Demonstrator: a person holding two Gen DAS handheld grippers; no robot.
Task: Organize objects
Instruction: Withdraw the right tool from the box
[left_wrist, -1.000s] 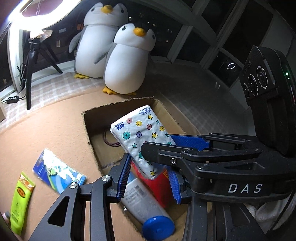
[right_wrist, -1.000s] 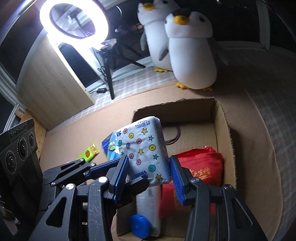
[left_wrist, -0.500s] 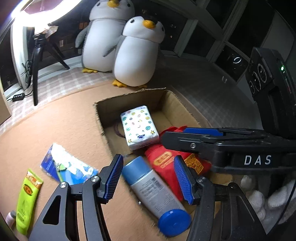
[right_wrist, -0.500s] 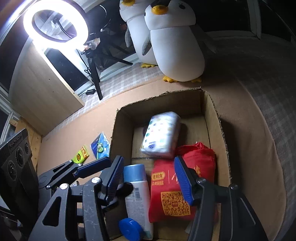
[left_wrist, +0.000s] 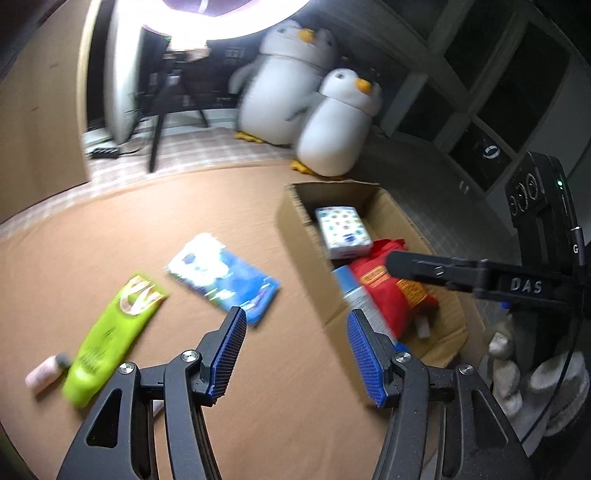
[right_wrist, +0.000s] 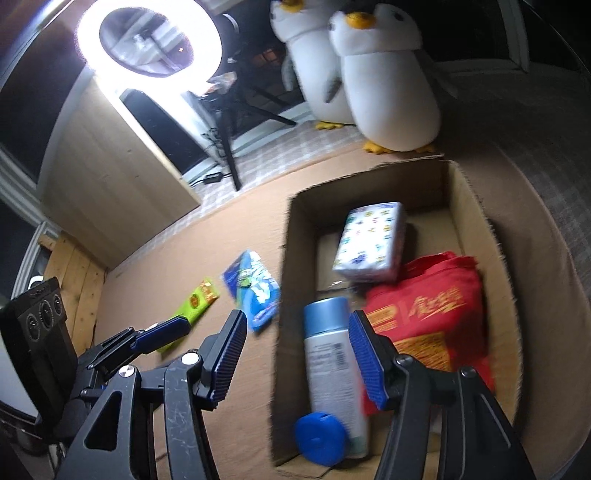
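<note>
Cardboard box (right_wrist: 476, 221), open-topped, on tan mat (left_wrist: 110, 258), right of the loose items.
- Tissue pack (right_wrist: 371, 240): white, coloured dot-and-star print, wording too blurred to read; lies at the far end of the box.
- Red bag (right_wrist: 428, 310): gold characters and printed panels, not legible; right half of the box, near side.
- Spray bottle (right_wrist: 332, 365): pale blue-grey body, barcode label, blue cap (right_wrist: 319, 437) toward the camera; left half of the box.

On the mat, left of the box:
- Blue packet (left_wrist: 221, 277): white and green print, unreadable.
- Green tube (left_wrist: 110, 343): lime, orange emblem at the far end.
- Small pink bottle (left_wrist: 46, 373): just beside the tube.

Left gripper (left_wrist: 295, 354): released, holding nothing, over the mat.
Right gripper (right_wrist: 295, 358): released, holding nothing, over the box's left wall; its body reads "DAS" in the left view.

Two plush penguins (right_wrist: 388, 92), far side.
</note>
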